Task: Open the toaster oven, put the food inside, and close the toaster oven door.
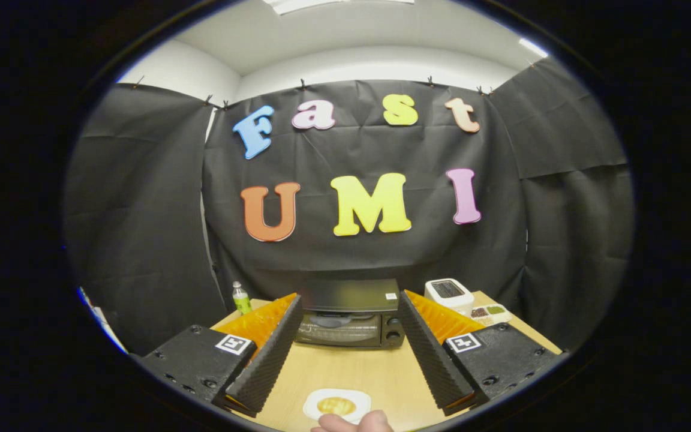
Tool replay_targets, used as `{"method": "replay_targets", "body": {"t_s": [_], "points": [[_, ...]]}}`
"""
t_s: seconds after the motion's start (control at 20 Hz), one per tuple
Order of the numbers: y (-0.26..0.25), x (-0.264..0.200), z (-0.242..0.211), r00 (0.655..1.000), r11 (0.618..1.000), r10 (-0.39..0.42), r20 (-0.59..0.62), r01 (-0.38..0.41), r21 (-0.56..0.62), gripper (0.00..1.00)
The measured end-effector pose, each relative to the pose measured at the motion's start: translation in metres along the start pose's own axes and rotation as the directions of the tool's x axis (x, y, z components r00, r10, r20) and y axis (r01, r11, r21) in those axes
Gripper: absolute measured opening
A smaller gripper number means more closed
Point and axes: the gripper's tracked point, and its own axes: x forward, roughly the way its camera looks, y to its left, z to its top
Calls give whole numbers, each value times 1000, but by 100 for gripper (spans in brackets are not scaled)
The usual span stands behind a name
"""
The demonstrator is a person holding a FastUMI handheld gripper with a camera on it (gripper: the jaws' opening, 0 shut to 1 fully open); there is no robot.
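Note:
A black toaster oven (350,313) stands at the back of the wooden table (369,369), its glass door closed and its knobs on the right side. My gripper (349,309) is open, its two fingers spread wide, with the oven framed beyond and between the tips. Nothing is between the fingers. Nearer to me, low between the fingers, a white plate (338,404) holds a round golden piece of food (336,406). A person's hand (354,423) touches the plate's near edge.
A white toaster (448,293) stands to the right of the oven, with a small tray of dark and green portions (488,312) beside it. A green-labelled bottle (241,298) stands at the table's back left corner. Black cloth walls enclose the table.

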Motion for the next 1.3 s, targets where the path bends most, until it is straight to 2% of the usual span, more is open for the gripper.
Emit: {"method": "replay_targets", "body": {"t_s": [0.5,0.7,0.9,1.3], "points": [[3,2,5,1000,1000,7,9,-7,1,100],[4,17,12,999,1000,16,43,-16,18,100],[8,55,13,998,999,31,57,-32,11,100],[34,170,-48,998,998,58,23,-58,-2,100]]}}
